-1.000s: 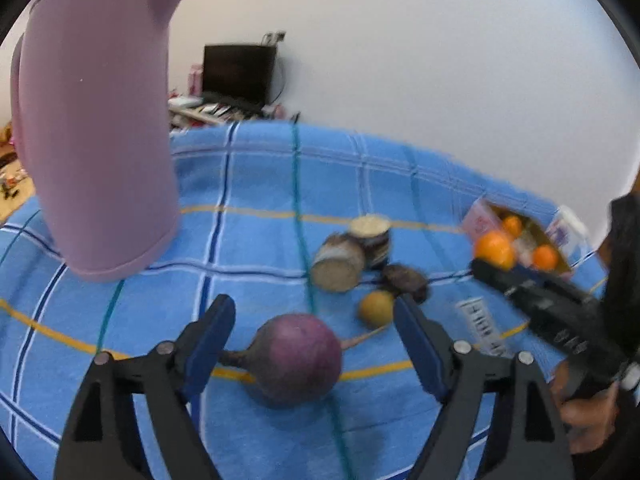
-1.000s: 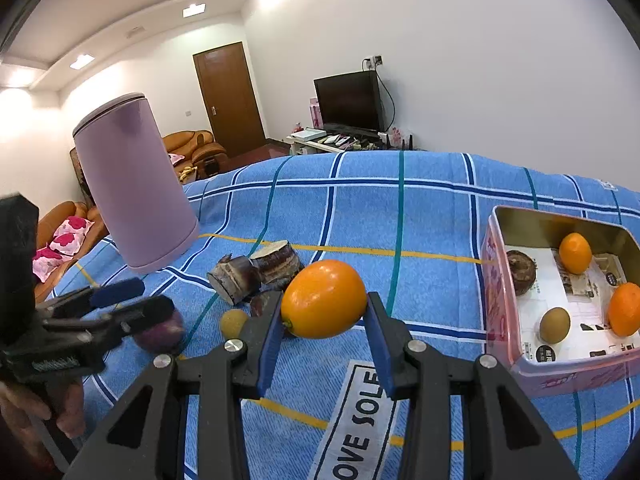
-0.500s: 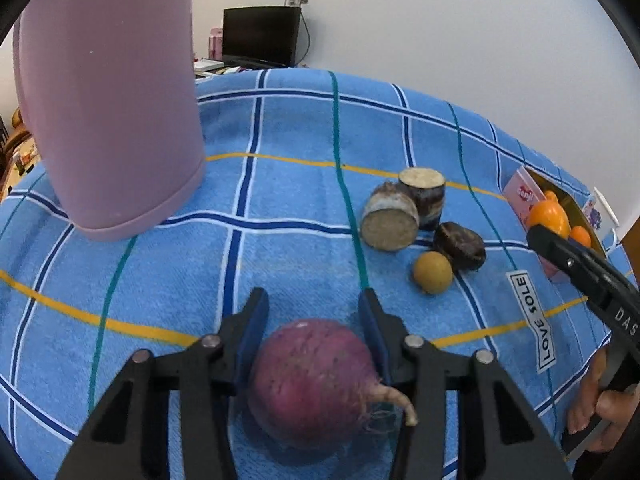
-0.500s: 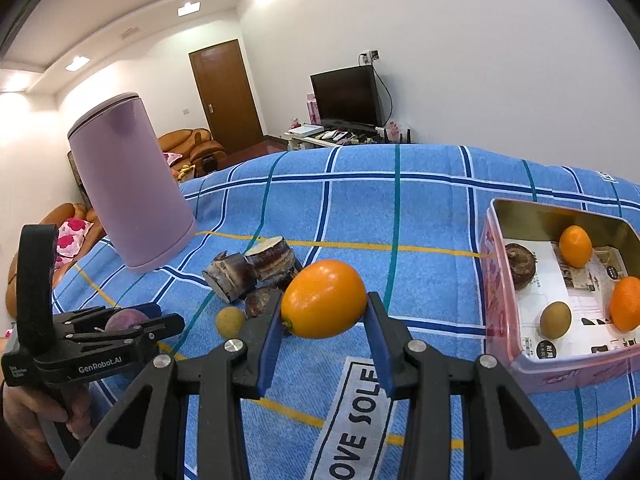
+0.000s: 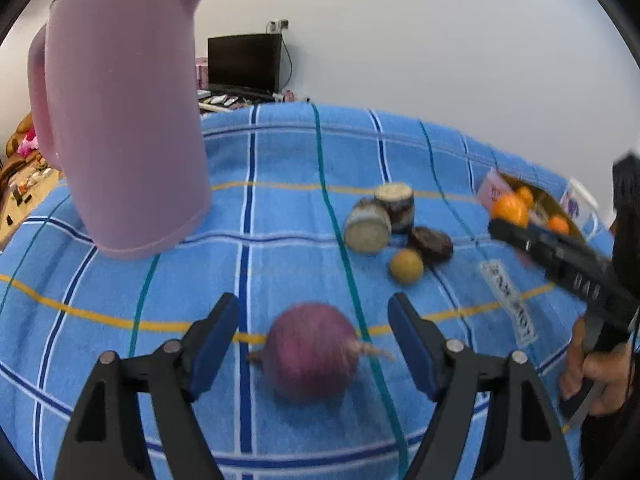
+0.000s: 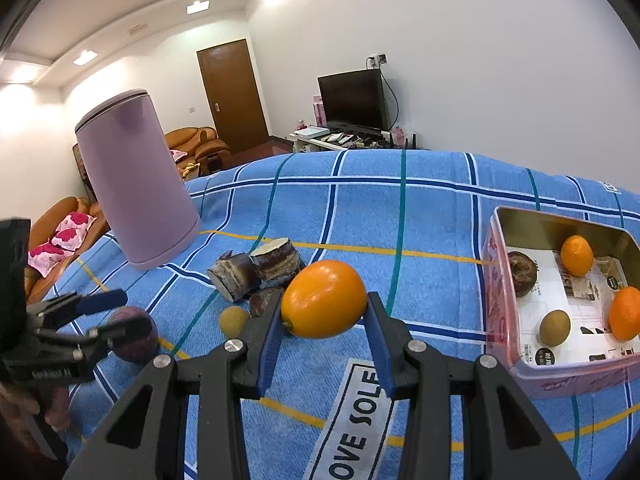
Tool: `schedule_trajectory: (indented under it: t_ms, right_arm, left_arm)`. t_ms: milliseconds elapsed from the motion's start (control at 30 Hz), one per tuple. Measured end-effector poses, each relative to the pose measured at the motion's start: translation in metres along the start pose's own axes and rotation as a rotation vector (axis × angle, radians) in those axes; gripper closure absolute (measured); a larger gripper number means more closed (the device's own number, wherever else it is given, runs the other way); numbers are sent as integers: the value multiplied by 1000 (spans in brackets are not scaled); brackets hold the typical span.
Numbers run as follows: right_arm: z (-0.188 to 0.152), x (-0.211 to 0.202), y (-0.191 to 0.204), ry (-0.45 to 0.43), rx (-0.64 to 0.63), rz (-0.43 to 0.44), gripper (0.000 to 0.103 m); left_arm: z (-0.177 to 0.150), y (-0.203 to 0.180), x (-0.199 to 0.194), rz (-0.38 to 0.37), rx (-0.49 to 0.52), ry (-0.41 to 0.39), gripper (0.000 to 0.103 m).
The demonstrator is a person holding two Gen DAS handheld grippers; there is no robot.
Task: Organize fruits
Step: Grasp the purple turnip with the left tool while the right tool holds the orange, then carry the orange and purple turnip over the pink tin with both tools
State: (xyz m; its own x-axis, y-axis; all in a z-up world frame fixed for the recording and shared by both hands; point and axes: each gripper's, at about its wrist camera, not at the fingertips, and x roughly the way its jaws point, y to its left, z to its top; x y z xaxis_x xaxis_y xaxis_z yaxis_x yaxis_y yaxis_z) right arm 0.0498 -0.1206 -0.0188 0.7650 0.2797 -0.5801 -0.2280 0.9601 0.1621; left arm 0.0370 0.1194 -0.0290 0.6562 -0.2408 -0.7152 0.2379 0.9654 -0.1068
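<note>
Two claws are in view above a worktop covered with a blue checked cloth (image 6: pixel 360 208); the right claw (image 6: pixel 325 322) is clenched on an orange (image 6: pixel 323 299), which is held off the cloth between its blue pads, to the left of a pink tin box (image 6: pixel 496 280); the left claw (image 5: pixel 314 334) is released, its jaws wide apart on both sides of a round purple vegetable (image 5: pixel 312 350) that lies on the cloth, and no pad touches it; inside the box lie two more oranges (image 6: pixel 577 255), a brown-green fruit (image 6: pixel 554 327) and a dark brown one (image 6: pixel 522 272) near the left wall; between the claws, on the cloth, stand two cut cane pieces (image 5: pixel 380 220), touching each other, with a dark fruit (image 5: pixel 434 243) and a small yellow fruit (image 5: pixel 406 266) just beside them; a tall pink kettle (image 5: pixel 120 120) stands upright further left.
</note>
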Motion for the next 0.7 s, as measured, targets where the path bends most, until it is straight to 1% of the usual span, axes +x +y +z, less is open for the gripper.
schedule_trajectory:
  t_ms: [67,100,133,167,200,300,467,600,700]
  right_arm:
    - [0,0,-1,2,3,-1,61]
    - [0,0,-2,1,4,-1,61]
    - [0,-1,-2,-1,7,0,61]
    - [0,-1,-3,-2,8,1,61]
    - [0,-2,-3,-4,8,0,61]
    - [1,-4,-4,-10,8,0,61]
    - [2,-9,-4,-28,1,-4,61]
    - [6,-20,-12,-64,6,5,61]
    - [6,-28,-20,-85,4,-2,61]
  left_arm:
    - [-5,-5,2,30,25,14,25]
    - [-6,-6,6,52,33,32,29]
    - [-6,-6,12,66,34,48,35]
    - [-7,-5,17,74,32,71,49]
    - [-7,-4,19,87,25,81,49]
    - [-6,0,16,62,-4,68,53]
    - [-7,1,12,67,-31,46,53]
    - [-5,-2,-4,28,-70,-33,53]
    - [1,-12,-14,16,-85,-90,53]
